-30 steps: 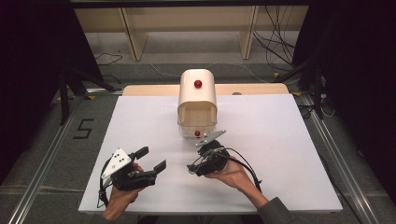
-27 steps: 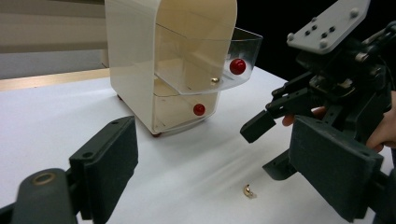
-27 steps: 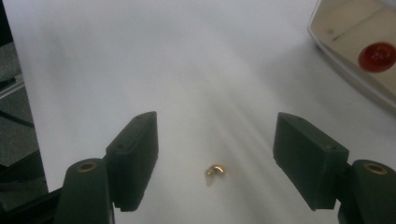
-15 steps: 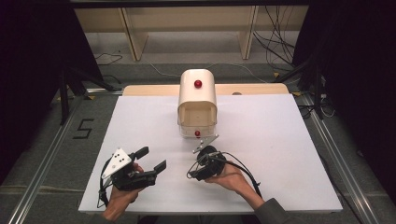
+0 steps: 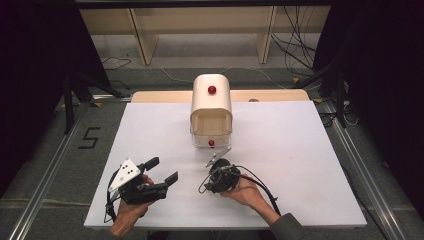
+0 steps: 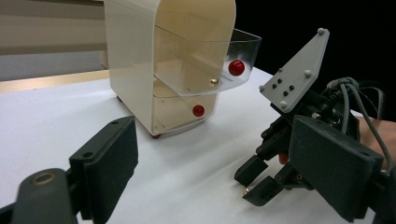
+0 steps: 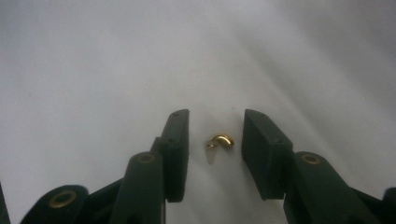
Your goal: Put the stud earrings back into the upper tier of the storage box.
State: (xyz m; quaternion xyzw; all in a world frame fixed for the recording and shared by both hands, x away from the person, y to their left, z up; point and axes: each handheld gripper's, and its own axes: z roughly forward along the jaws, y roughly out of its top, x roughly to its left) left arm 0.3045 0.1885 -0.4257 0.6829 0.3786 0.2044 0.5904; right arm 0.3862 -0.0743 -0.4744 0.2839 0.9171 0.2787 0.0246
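A small brass hook (image 7: 219, 141) with a white tip lies on the white table (image 5: 300, 165). My right gripper (image 7: 215, 114) points down over it, open, one jaw on each side and neither touching it. In the high view the right gripper (image 5: 212, 184) is just in front of the cream cabinet (image 5: 211, 102). The cabinet (image 6: 135, 56) has its clear upper drawer (image 6: 233, 51) pulled out, with a small brass piece (image 6: 214, 81) inside. My left gripper (image 5: 162, 170) rests open and empty at the front left, facing the cabinet.
Red knobs (image 6: 236, 67) mark the drawers, and the lower drawer (image 6: 187, 109) is pushed in. A wooden strip (image 5: 270, 95) runs along the table's back edge. Cables (image 5: 260, 187) trail from the right gripper across the table front.
The right gripper has drawn back slightly from the cabinet toward the person and tipped down over the hook. The left gripper has not moved.
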